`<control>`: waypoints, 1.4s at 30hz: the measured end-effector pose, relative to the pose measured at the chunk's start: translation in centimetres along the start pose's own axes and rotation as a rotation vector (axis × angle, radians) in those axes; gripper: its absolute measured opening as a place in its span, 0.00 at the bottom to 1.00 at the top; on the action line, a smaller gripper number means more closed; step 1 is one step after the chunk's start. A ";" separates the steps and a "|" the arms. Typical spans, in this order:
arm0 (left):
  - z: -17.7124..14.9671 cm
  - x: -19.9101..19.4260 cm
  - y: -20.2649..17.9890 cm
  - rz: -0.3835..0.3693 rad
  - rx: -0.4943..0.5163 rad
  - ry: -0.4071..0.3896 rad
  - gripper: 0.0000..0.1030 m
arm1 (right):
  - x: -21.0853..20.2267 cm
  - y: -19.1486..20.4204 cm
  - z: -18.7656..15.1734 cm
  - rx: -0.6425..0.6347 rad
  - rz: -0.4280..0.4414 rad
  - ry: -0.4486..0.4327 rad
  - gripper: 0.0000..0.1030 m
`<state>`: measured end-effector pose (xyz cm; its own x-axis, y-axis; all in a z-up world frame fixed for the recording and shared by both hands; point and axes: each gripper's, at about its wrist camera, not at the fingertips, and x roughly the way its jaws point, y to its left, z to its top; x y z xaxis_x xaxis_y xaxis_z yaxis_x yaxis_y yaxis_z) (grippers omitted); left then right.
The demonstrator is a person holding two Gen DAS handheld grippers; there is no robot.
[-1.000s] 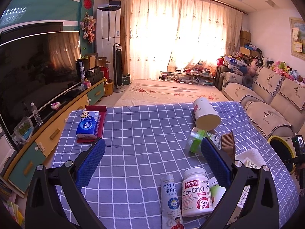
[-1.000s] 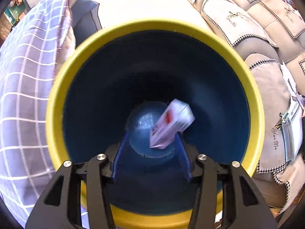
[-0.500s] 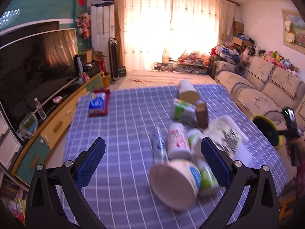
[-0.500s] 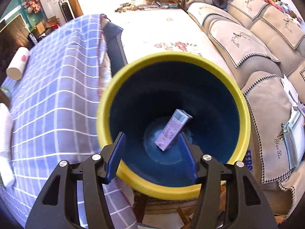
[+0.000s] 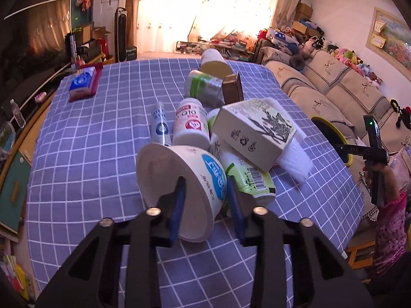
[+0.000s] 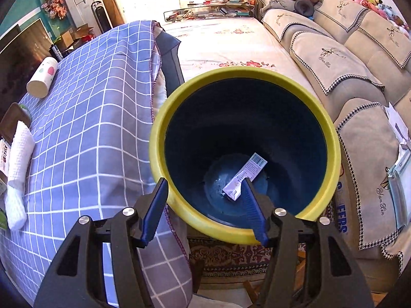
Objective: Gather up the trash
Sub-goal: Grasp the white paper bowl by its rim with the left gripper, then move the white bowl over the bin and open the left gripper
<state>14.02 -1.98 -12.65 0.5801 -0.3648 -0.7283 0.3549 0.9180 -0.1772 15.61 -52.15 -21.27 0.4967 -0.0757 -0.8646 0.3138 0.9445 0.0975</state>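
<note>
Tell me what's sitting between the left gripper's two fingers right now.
In the left wrist view, the wall of the tipped white paper bowl sits between the left gripper fingers: one finger inside the bowl, the other outside against its blue label.

Sunlit curtains (image 5: 218, 10) glow behind a beige sofa (image 5: 334, 95), with a television (image 5: 38, 38) opposite.

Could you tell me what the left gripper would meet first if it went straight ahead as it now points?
The left gripper already straddles the wall of the tipped paper bowl; pushing on, it would probably meet the bowl, then the green carton.
</note>
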 end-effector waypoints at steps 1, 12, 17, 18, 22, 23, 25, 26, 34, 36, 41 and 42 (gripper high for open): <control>0.0 0.2 0.0 -0.012 -0.003 0.003 0.20 | 0.0 -0.1 0.0 0.001 0.000 0.000 0.54; 0.2 -3.4 -1.2 0.086 0.081 -0.081 0.06 | -0.2 0.5 -0.5 -0.016 0.036 -0.022 0.55; 1.8 -6.2 -4.2 0.076 0.168 -0.137 0.06 | -1.9 0.4 -0.3 -0.018 0.030 -0.077 0.55; 2.3 -6.6 -5.1 0.062 0.187 -0.145 0.06 | -2.3 0.3 -0.3 -0.017 0.027 -0.089 0.55; 4.6 -6.5 -9.5 -0.039 0.251 -0.167 0.06 | -4.1 -1.1 -0.5 -0.001 0.010 -0.140 0.55; 5.2 -6.2 -10.5 -0.068 0.265 -0.169 0.06 | -4.6 -1.6 -0.7 0.006 0.006 -0.152 0.55; 6.7 -4.9 -13.3 -0.136 0.296 -0.162 0.06 | -5.5 -2.7 -0.9 0.020 -0.008 -0.174 0.56; 7.4 -3.9 -14.8 -0.176 0.311 -0.149 0.06 | -6.0 -3.4 -1.1 0.028 -0.017 -0.184 0.56; 11.4 6.1 -27.1 -0.359 0.439 0.006 0.06 | -9.0 -9.6 -3.3 0.126 -0.087 -0.242 0.58; 11.7 8.6 -30.3 -0.361 0.477 0.039 0.06 | -9.3 -11.0 -3.8 0.146 -0.090 -0.241 0.58; 11.9 14.8 -36.3 -0.361 0.533 0.131 0.06 | -9.5 -14.0 -4.9 0.185 -0.096 -0.228 0.58; 11.9 16.4 -37.3 -0.363 0.536 0.157 0.06 | -9.4 -14.4 -5.1 0.190 -0.096 -0.226 0.58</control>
<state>19.02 -44.07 -10.06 0.2558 -0.5714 -0.7798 0.8464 0.5222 -0.1050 2.33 -63.43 -17.03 0.6178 -0.2509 -0.7452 0.5034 0.8543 0.1297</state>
